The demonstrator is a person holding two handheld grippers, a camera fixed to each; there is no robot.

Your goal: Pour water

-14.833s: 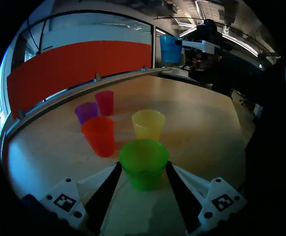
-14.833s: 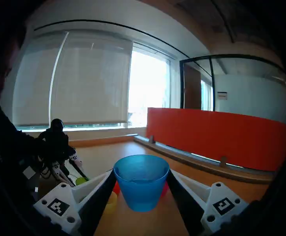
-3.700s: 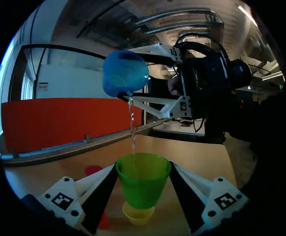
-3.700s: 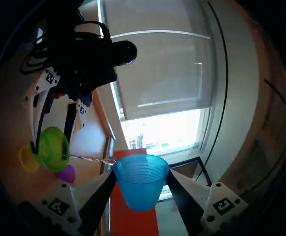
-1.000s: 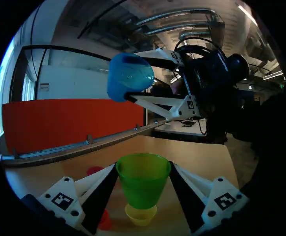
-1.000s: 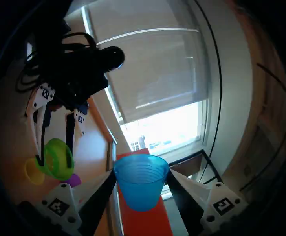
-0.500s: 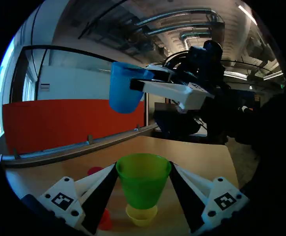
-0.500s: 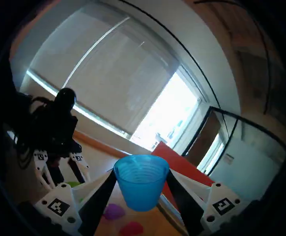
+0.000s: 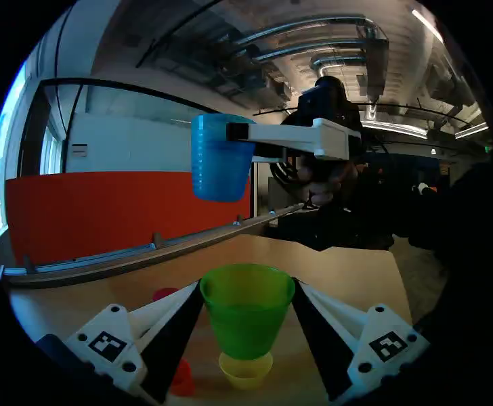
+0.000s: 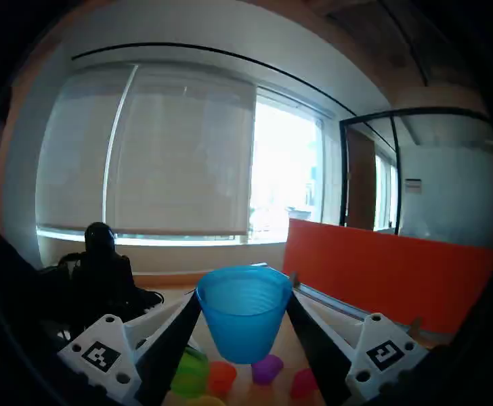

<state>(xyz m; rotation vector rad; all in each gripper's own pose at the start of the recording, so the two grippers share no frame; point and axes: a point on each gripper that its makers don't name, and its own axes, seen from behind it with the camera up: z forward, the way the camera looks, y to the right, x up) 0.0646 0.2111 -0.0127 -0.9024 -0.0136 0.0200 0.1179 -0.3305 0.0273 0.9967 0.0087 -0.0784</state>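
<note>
My left gripper (image 9: 246, 291) is shut on a green cup (image 9: 246, 314), held upright above the wooden table (image 9: 355, 271). Higher up and beyond it hangs a blue cup (image 9: 221, 159), upright, clamped by the right gripper's white fingers (image 9: 294, 135). In the right gripper view that blue cup (image 10: 243, 325) sits level between the fingers of my right gripper (image 10: 243, 298), its inside ribbed; I see no water in it. No water is falling. The left gripper and its green cup (image 10: 191, 375) appear low at left, below the blue cup.
Yellow cup (image 9: 245, 371), red cup (image 9: 180, 380) and pink cup (image 9: 165, 294) stand on the table under the green one. A purple cup (image 10: 267, 369) stands among them. An orange partition (image 9: 111, 210) with a metal rail borders the table's far edge. A person in dark clothing (image 9: 328, 176) holds the grippers.
The blue cup has swung from tipped on its side back to upright, and the stream seen 3.7 s ago has stopped. The green cup has stayed where it was.
</note>
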